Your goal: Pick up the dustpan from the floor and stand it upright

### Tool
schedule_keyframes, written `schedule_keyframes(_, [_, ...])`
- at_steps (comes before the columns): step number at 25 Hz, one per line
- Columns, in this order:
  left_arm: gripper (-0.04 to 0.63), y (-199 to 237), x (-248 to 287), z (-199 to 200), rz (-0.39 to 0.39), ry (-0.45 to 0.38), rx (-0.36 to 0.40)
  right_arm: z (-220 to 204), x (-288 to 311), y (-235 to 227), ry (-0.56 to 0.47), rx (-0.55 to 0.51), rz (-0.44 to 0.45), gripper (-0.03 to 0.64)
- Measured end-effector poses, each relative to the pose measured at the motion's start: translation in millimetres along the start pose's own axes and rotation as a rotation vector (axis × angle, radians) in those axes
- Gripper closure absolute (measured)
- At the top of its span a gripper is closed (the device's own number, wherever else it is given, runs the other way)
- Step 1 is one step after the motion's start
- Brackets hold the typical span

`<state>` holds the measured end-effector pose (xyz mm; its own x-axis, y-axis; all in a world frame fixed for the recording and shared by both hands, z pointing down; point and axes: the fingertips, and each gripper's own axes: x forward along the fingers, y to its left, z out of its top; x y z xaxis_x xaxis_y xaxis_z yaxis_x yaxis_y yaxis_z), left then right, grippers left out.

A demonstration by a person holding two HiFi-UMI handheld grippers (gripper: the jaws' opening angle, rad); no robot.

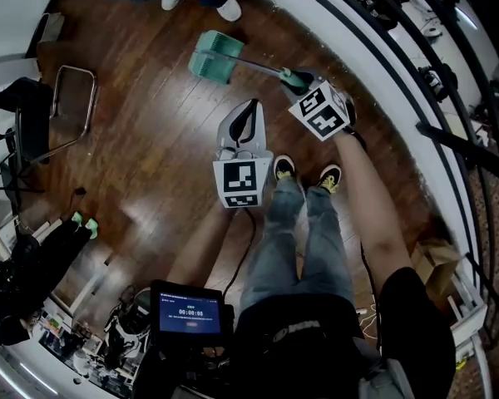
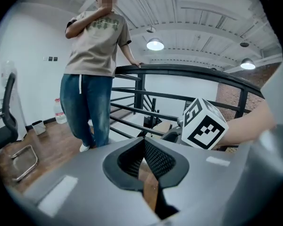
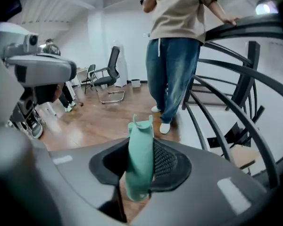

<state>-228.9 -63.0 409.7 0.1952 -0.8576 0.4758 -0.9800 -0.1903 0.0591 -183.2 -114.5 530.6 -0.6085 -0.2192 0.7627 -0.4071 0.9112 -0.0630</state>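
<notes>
Head view: teal dustpan (image 1: 214,56) out ahead of the wearer's shoes (image 1: 284,168) on the wood floor (image 1: 150,165). Its handle (image 1: 262,67) slopes back toward the shoes into the right gripper (image 1: 299,79). Can't tell if the pan has left the floor. Left gripper (image 1: 249,110) hangs just ahead of the shoes, beside the handle and apart from it. A bystander's shoe (image 1: 229,8) is farther out past the pan.

Left gripper view: jaws drawn together at the tips with only a sliver of floor showing behind them and nothing between, so it's empty. The right gripper's marker cube (image 2: 203,124) is close by.

Right gripper view: jaws at a middling width, clamped on the teal handle end (image 3: 141,147), pads pressing both sides.

Step, as I judge it: pick-up under way, dustpan gripped by the handle but not yet upright. The next move calls for bringing the handle up over the pan so it stands on its base ahead of the shoes, keeping the grip firm. The left gripper could steady it before release.
</notes>
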Motion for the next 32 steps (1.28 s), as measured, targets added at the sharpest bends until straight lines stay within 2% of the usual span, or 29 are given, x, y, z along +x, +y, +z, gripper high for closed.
schedule_keyframes(6, [0.575,2,-3,14,-0.015,-0.017,0.002,1,-31,6,0.042,0.001,-0.004,0.506])
schedule_keyframes(14, [0.575,-65,-1,55,-0.133,-0.088,0.037,-20,-104,25,0.102,-0.065,0.015,0.511])
schedule_keyframes(18, [0.575,-93,-4,61,-0.171,-0.1,0.055,-48,-112,36,0.118,-0.031,0.016,0.511])
schedule_keyframes(24, [0.575,-104,-7,48,-0.169,-0.081,0.062,-124,-101,57,0.283,-0.067,0.054,0.512])
schedule_keyframes(32, [0.575,-115,-13,42,-0.186,-0.067,0.063,-135,-132,62,0.201,0.01,0.022,0.512])
